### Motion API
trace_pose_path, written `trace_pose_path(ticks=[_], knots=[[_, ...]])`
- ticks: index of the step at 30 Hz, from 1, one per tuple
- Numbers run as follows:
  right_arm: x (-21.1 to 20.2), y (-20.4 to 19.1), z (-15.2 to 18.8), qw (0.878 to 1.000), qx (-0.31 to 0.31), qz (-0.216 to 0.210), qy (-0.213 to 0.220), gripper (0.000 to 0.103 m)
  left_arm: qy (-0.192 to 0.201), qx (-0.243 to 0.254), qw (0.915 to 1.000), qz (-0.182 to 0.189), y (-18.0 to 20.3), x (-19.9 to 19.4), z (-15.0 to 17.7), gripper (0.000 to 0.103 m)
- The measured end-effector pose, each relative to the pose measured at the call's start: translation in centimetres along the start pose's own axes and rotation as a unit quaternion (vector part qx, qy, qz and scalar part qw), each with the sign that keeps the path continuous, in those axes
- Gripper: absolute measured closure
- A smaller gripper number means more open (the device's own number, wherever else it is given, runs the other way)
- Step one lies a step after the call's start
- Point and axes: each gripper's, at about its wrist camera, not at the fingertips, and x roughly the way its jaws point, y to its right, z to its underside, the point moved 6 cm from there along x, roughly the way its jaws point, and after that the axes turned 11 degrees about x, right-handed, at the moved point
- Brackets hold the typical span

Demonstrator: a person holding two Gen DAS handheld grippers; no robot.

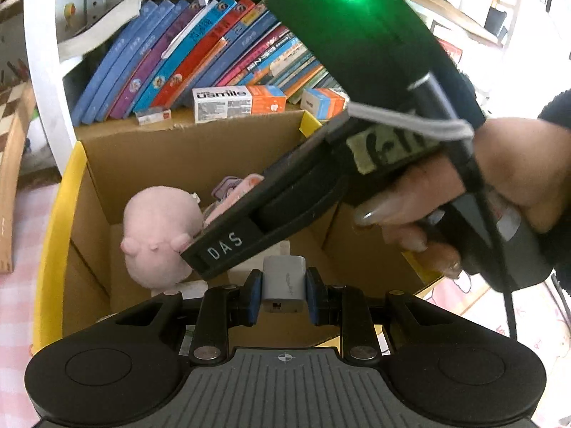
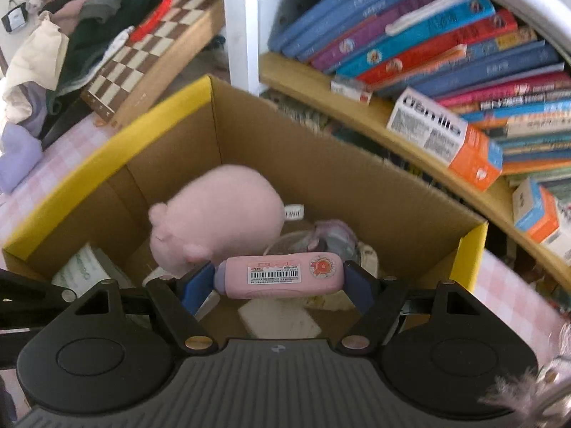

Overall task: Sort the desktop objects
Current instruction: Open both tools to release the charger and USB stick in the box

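The cardboard box stands on the table, directly in front of the bookshelf. The plush toy lies inside the box. The left gripper holds the charger above the box interior. The right gripper holds the case crosswise above the box, in front of the plush toy. Leaning books fill the shelf behind the box, with the toothpaste carton in front of them. The chessboard lies left of the shelf.
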Motion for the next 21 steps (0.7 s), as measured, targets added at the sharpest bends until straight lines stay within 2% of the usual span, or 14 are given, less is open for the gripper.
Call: trace_pose_path(ticks=[7,9,10,12,13,16,17,19,21], knots=[[0.6,0.0,0.2,1.0,0.005,0.0,-0.019,0.026,-0.004,-0.011,0.9999,0.001,0.3,0.1,0.2,0.076],[0.6,0.0,0.2,1.0,0.006,-0.001,-0.018,0.023,-0.004,-0.012,0.9999,-0.003,0.3,0.2,0.1,0.075],[0.4,0.1,0.1,1.0,0.009,-0.002,-0.014,0.02,-0.004,-0.013,0.9999,-0.007,0.2,0.1,0.0,0.072],[0.1,0.2,0.0,1.0,0.015,-0.006,-0.007,0.019,0.0,-0.012,0.9998,-0.016,0.2,-0.2,-0.1,0.059],[-0.2,0.1,-0.1,1.0,0.018,-0.01,-0.004,0.018,0.002,-0.011,0.9997,-0.02,0.2,-0.4,-0.2,0.047],[-1.2,0.0,-0.2,1.0,0.023,-0.017,0.01,0.017,0.009,-0.008,0.9995,-0.029,0.3,-1.0,-0.3,0.036],[-1.6,0.0,-0.3,0.999,0.025,-0.019,0.015,0.017,0.01,-0.007,0.9994,-0.033,0.4,-1.1,-0.3,0.027],[-2.5,-0.1,-0.4,0.999,0.031,-0.021,0.028,0.016,0.016,0.0,0.9988,-0.046,0.5,-1.7,-0.3,0.02],[-3.6,-0.1,-0.5,0.998,0.039,-0.022,0.043,0.015,0.021,0.008,0.9982,-0.056,0.8,-2.4,-0.3,0.018]])
